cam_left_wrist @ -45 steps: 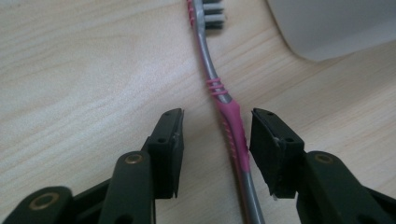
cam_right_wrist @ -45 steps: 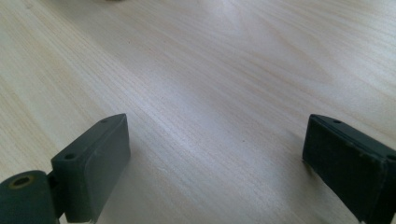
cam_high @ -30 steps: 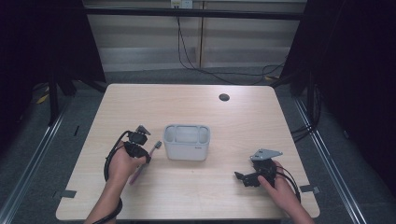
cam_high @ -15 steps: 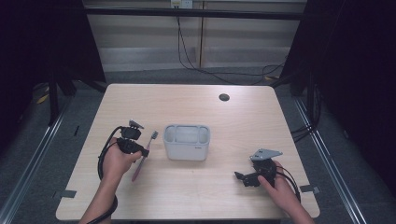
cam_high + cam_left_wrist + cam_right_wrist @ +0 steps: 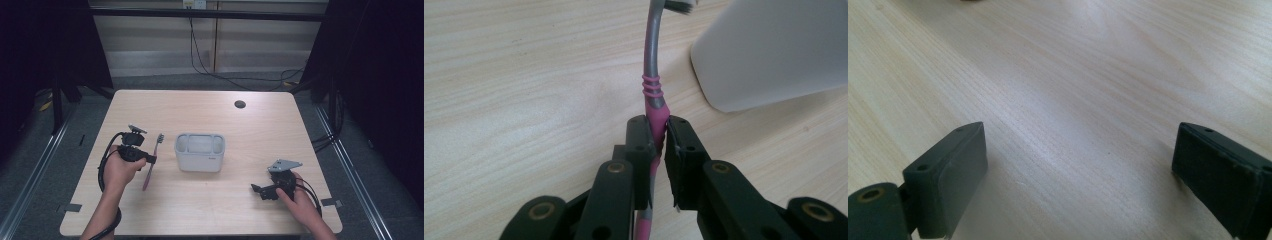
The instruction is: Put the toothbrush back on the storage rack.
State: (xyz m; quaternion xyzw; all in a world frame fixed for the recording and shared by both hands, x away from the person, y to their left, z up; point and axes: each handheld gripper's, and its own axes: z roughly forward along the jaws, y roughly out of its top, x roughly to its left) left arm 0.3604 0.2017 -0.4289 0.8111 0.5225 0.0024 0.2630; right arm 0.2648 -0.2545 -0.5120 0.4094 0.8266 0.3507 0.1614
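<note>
Now the left gripper (image 5: 659,135) has lifted the toothbrush (image 5: 653,85) beside the holder (image 5: 199,152).

A wooden table (image 5: 210,107) seen from above. The left gripper (image 5: 135,150) holds a pink toothbrush (image 5: 152,157) left of a white holder (image 5: 200,151). The right gripper (image 5: 272,187) rests near the right edge.

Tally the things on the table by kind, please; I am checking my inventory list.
Toothbrush, pink and grey: 1
White holder with compartments: 1
Hand-held gripper: 2, left hand-held gripper and right hand-held gripper
Total: 4
</note>
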